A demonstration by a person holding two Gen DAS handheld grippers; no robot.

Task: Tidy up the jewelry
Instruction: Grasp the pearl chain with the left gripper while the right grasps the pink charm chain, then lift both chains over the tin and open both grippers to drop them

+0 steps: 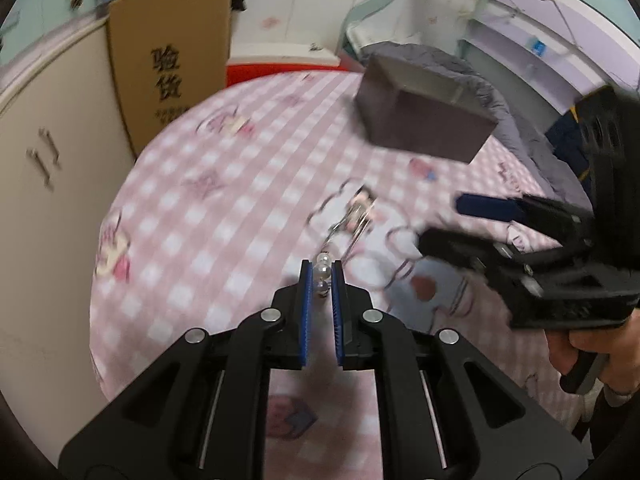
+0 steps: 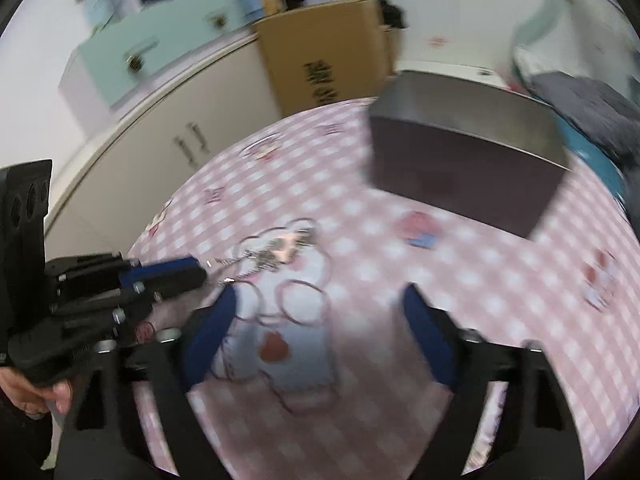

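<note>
Your left gripper [image 1: 321, 276] is pointing steeply down over the pink checked bedsheet [image 1: 224, 216], and its blue pads are pinching a pearl piece [image 1: 323, 270]; the thin silver chain [image 1: 352, 220] of this piece is trailing away onto the sheet toward the far side. To the right, your right gripper [image 2: 320, 312] is also tilting down, its fingers [image 2: 430, 344] are standing apart with only the sheet between them. Your right hand [image 1: 600, 356] is wrapping the handle. The dark box [image 1: 424, 108] is sitting far right, well apart.
</note>
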